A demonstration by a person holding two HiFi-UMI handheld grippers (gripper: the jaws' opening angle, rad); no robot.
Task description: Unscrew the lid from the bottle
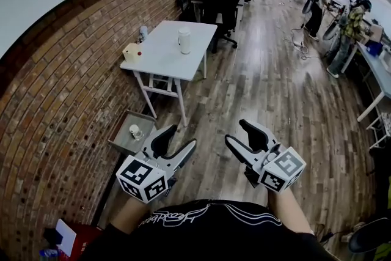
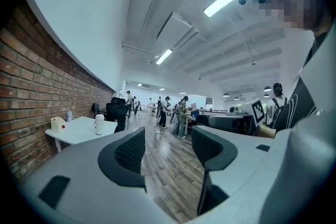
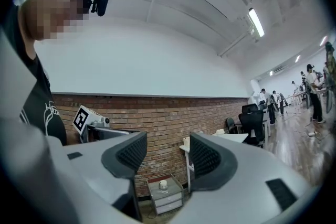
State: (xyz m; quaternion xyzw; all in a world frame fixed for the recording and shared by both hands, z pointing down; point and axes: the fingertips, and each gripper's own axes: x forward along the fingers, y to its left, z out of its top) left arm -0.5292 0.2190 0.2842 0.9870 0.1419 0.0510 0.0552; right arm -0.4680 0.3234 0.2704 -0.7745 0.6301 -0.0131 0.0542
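Note:
A white bottle [image 1: 184, 40] with its lid on stands upright on a white table [image 1: 165, 55] by the brick wall, far ahead of both grippers. The left gripper view shows the same bottle [image 2: 99, 124] small at the left. My left gripper [image 1: 181, 136] is held close to my body, open, with only floor showing between its jaws [image 2: 167, 144]. My right gripper [image 1: 235, 131] is beside it, also open with nothing between its jaws, and faces the brick wall [image 3: 164, 152].
A cream box [image 1: 131, 52] sits at the table's left end. A low grey cabinet [image 1: 125, 140] with a small white object on top stands against the wall near me. Black chairs [image 1: 220, 0] stand behind the table. Several people [image 1: 351, 24] work at desks on the right.

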